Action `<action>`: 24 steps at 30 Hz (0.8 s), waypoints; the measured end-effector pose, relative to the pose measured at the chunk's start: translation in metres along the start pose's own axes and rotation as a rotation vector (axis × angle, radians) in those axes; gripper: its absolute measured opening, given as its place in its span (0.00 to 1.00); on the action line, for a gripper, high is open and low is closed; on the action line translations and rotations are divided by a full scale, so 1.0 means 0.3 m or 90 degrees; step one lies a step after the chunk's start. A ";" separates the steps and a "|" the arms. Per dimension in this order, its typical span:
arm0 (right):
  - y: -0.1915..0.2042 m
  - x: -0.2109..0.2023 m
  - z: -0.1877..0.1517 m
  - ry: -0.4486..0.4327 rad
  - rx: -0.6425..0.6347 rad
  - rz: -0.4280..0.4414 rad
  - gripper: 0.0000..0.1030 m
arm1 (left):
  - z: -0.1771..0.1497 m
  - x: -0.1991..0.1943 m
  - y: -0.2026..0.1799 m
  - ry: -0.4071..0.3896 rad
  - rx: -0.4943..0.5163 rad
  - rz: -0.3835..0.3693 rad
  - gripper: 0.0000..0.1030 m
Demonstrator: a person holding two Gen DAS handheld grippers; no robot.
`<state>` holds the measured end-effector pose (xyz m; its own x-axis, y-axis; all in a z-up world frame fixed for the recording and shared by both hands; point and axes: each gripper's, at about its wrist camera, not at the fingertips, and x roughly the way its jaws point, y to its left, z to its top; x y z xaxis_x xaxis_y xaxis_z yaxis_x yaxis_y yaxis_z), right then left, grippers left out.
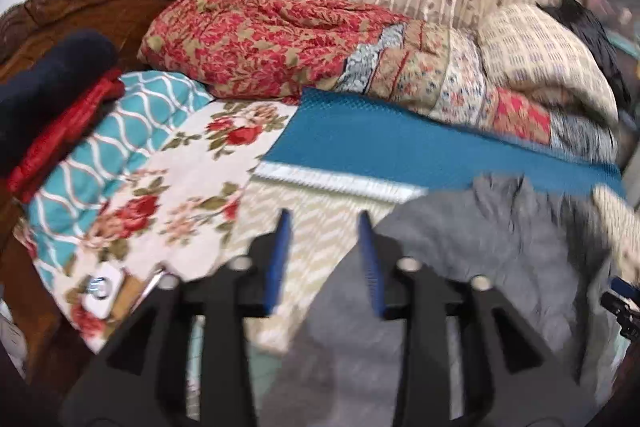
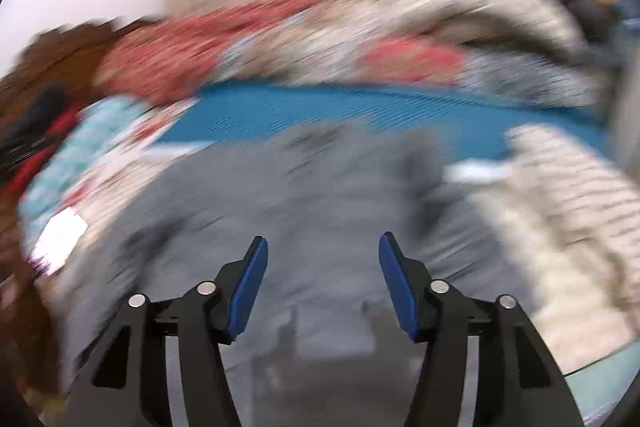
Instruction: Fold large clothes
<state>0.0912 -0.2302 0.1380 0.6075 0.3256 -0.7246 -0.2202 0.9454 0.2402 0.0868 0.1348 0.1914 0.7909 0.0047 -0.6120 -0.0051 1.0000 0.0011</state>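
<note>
- Jaws of the left gripper [image 1: 325, 223] stand apart with nothing between them, pointing forward over the bed, its blue pads [image 1: 280, 259] above a pale zigzag cloth [image 1: 320, 227].
- Right gripper [image 2: 323, 247] likewise has its jaws spread wide and empty, angled down over the grey garment [image 2: 304, 187]; this view is badly blurred.
- Crumpled and unfolded, the grey garment [image 1: 480, 259] lies on the bed, in front of a teal mat [image 1: 400, 143] and just right of a floral sheet [image 1: 172, 195].

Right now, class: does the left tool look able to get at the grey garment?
Probably yes. The left tool is open and holds nothing, and the grey garment lies uncovered just beside its right finger, with nothing between them. Motion blur hides the exact gap.
</note>
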 end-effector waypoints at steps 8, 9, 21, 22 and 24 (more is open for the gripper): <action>0.534 0.312 -0.255 0.304 -0.042 0.317 0.85 | -0.345 -0.145 0.283 0.104 -0.037 0.045 0.61; 0.590 0.318 -0.264 0.301 -0.079 0.309 0.85 | -0.379 -0.164 0.321 0.114 -0.051 0.054 0.61; 1.172 0.119 -0.674 0.328 -0.892 0.344 0.93 | -0.598 -0.400 0.630 0.119 -0.164 0.130 0.61; 1.169 0.101 -0.730 0.330 -0.966 0.329 0.93 | -0.619 -0.411 0.639 0.119 -0.173 0.128 0.61; 1.146 0.097 -0.801 0.337 -1.066 0.308 0.93 | -0.651 -0.428 0.647 0.123 -0.186 0.125 0.61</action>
<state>-0.1503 0.1012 0.0441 0.0593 0.1825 -0.9814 -0.9333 -0.3386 -0.1194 -0.1350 0.3278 0.1158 0.6278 0.1680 -0.7600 -0.3408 0.9372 -0.0743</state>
